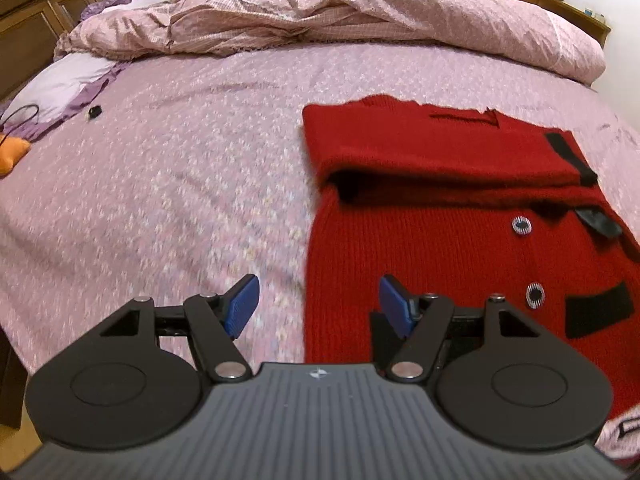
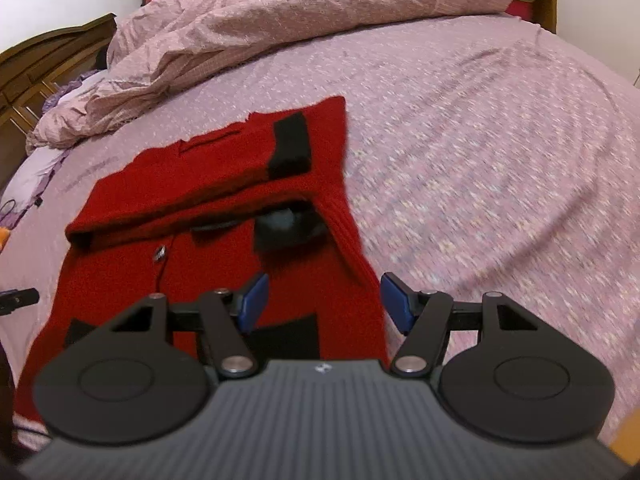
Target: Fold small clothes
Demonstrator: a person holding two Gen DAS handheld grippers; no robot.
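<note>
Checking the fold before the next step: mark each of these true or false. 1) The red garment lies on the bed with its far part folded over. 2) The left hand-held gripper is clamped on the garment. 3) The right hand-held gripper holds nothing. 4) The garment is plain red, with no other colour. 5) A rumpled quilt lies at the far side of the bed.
1) True: the red garment has its far part folded over, on the bed.
2) False: the left hand-held gripper is open, with nothing between its pads.
3) True: the right hand-held gripper is open and holds nothing.
4) False: it has black patches and buttons.
5) True: the quilt is bunched there.
</note>
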